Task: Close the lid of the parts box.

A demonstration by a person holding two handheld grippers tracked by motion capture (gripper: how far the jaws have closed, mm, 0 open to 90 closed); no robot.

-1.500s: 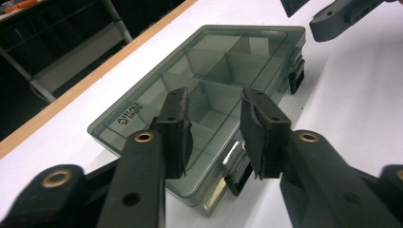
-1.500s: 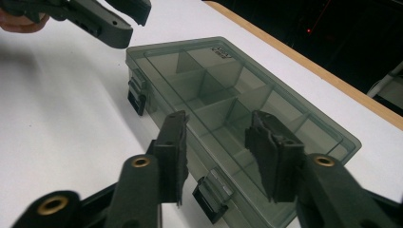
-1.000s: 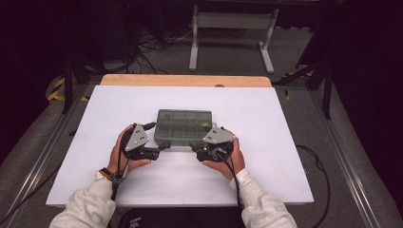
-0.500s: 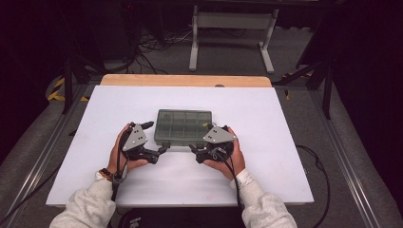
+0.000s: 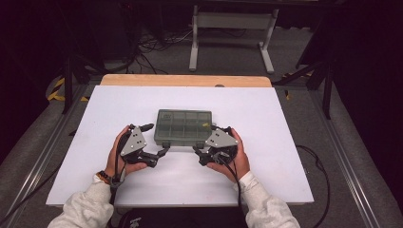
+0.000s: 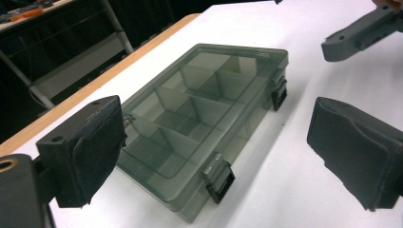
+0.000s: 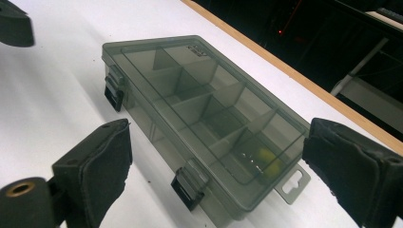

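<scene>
A smoky clear compartment box (image 5: 184,126) lies shut in the middle of the white table (image 5: 285,123), its two black latches (image 6: 219,179) facing me. One end compartment holds a small yellow piece (image 7: 266,159). My left gripper (image 5: 156,139) is open at the box's front left corner, its pads (image 6: 90,147) straddling the near latch without touching. At the front right corner my right gripper (image 5: 205,140) is also open, and its pads (image 7: 351,175) flank the other latch (image 7: 190,186) and the hang tab (image 7: 292,185). Neither gripper holds anything.
A wooden strip (image 5: 185,80) runs along the table's far edge. Beyond it are a grey metal stand (image 5: 230,28) and cables on the dark floor. Metal rails (image 5: 351,175) run along both sides of the table. White tabletop spreads out around the box.
Both grippers have eased slightly back toward the person. The box has not moved.
</scene>
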